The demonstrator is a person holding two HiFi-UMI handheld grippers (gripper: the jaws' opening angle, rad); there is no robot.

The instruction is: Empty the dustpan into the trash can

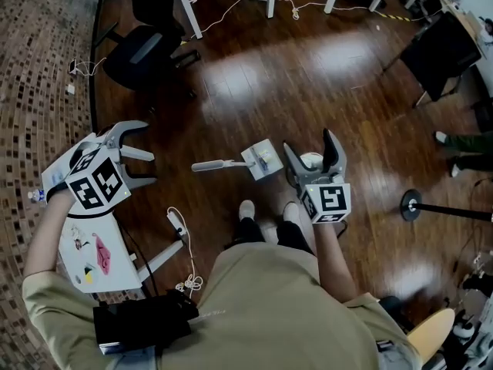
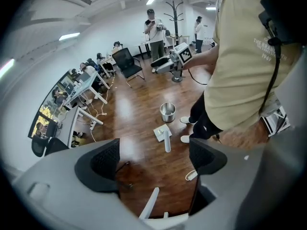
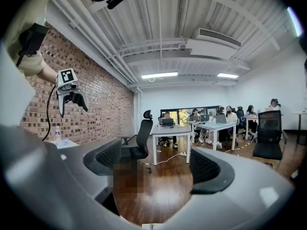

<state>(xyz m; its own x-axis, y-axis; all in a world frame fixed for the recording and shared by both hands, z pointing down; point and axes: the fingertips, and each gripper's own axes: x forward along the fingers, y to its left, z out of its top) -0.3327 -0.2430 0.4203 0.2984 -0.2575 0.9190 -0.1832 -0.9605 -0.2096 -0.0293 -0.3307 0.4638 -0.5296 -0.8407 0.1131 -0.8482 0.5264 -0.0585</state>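
Note:
A white dustpan (image 1: 263, 159) lies flat on the wooden floor, its long handle (image 1: 214, 165) pointing left, just ahead of the person's shoes (image 1: 246, 209). The left gripper view shows the dustpan (image 2: 161, 132) from above, with the round metal trash can (image 2: 167, 112) upright just beyond it. In the head view the trash can (image 1: 311, 160) is mostly hidden behind my right gripper (image 1: 310, 146). That gripper is held level above it, open and empty (image 3: 160, 164). My left gripper (image 1: 146, 154) is raised off to the left, pointing steeply down, open with only floor between its fingers (image 2: 153, 157).
A small white table (image 1: 92, 257) stands at my left, with a power strip and cable (image 1: 177, 222) on the floor beside it. A black office chair (image 1: 142, 52) is at the back left, another (image 1: 443, 52) at the right. A stand's round base (image 1: 410, 204) sits right. People sit at desks (image 3: 216, 126) farther off.

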